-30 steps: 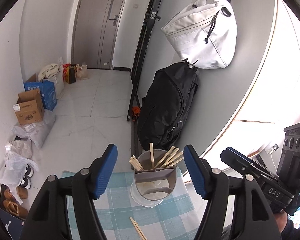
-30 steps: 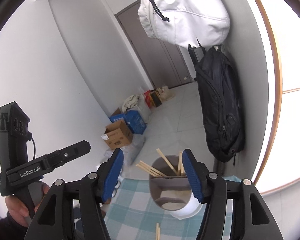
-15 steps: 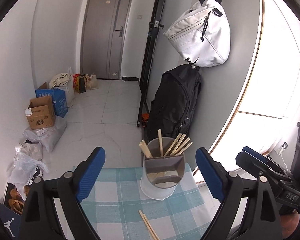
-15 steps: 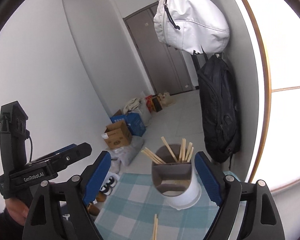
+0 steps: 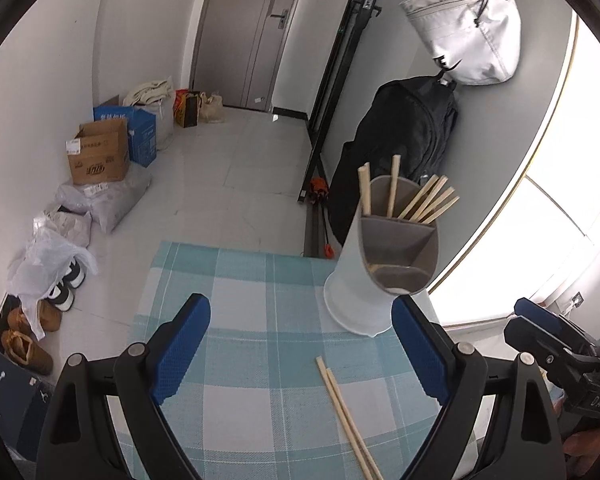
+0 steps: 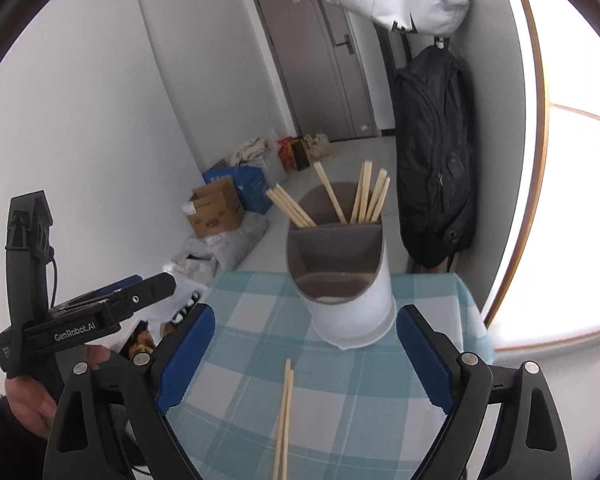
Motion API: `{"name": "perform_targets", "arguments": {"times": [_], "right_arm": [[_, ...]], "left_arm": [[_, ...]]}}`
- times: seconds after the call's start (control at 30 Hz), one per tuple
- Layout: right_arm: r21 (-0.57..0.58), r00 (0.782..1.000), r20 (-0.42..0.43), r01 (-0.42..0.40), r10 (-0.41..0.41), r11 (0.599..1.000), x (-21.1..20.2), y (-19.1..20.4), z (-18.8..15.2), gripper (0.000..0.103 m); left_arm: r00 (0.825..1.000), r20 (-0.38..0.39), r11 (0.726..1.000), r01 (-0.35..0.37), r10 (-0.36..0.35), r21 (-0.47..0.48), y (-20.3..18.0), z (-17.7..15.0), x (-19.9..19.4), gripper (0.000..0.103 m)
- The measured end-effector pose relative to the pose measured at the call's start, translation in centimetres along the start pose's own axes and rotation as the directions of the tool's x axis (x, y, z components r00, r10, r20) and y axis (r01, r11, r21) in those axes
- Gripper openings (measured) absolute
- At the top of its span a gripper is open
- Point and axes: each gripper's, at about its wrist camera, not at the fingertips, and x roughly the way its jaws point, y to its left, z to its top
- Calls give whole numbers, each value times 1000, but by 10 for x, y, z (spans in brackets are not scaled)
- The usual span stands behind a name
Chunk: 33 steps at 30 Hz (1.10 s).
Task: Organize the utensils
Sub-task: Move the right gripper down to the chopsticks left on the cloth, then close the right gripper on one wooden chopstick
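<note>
Both claws sit wide and empty; the right claw (image 6: 302, 354) should drop straight onto the chopsticks (image 6: 284, 412) just below it, then lift to the holder (image 6: 340, 272) ahead.

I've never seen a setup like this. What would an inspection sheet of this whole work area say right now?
Surface: small table under a blue-and-white checked cloth.
Job's things: white divided holder with chopsticks standing in its rear compartment; loose pair of chopsticks lying flat on the cloth in front of it.
Clutter: nothing seen on the table.
Grippers: left claw open, empty; right claw open, empty, above the loose pair.
Cables: one thin black lead on the left handle.
Surroundings: black backpack, white bag, cardboard box, shoes, door.
</note>
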Motion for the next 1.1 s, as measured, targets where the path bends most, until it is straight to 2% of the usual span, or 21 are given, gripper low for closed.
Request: {"name": "perform_targets", "arguments": {"times": [0.07,0.13,0.17,0.2,0.27,0.3,0.33,0.43,0.53,0.67,0.77,0.87,0.93,1.1], "right_arm": [[-2,998,-62,-1,1,1000,17,2,-5,88],[-20,989,-147,-5,2,1000,39,7,-11,70],[-31,982,-186,-3,-3,1000,48,9,-14,68],[-40,973,-229,-2,-7,999,60,12,-18,64],[-40,953,-303,-28,15,999,79,15,-27,63],[-41,938,-345,-38,22,998,91,17,-31,58],[-53,925,-381,-29,7,998,102,19,-36,46],[-95,895,-444,-9,-35,995,129,24,-45,34],[-120,877,-476,3,-60,993,147,28,-50,25],[-148,862,-500,8,-82,989,163,33,-52,22],[-157,835,-541,20,-103,987,174,31,-55,18],[-143,834,-543,23,-98,989,174,27,-54,17],[-158,826,-550,43,-124,986,173,24,-54,9],[-169,811,-564,68,-153,983,172,20,-52,8]], "left_arm": [[1000,-30,999,-4,3,-32,14,-5,8,89],[999,-43,999,-27,25,-34,24,-9,11,89],[998,-51,998,-39,37,-43,28,-9,12,89],[998,-60,998,-34,30,-61,33,-8,12,89],[997,-75,996,-20,13,-91,41,-8,12,89],[997,-73,995,-21,14,-102,44,-9,12,89],[997,-73,994,-29,21,-109,48,-10,11,89],[995,-91,992,-39,28,-123,62,-15,16,89],[994,-106,988,-27,11,-150,69,-16,16,89],[992,-123,985,-11,-11,-173,78,-17,19,89],[992,-127,984,-5,-19,-180,81,-17,20,89],[991,-132,980,7,-33,-199,85,-15,20,89],[990,-137,975,15,-46,-222,90,-15,20,89],[986,-152,962,30,-74,-272,97,-16,21,89]]}}
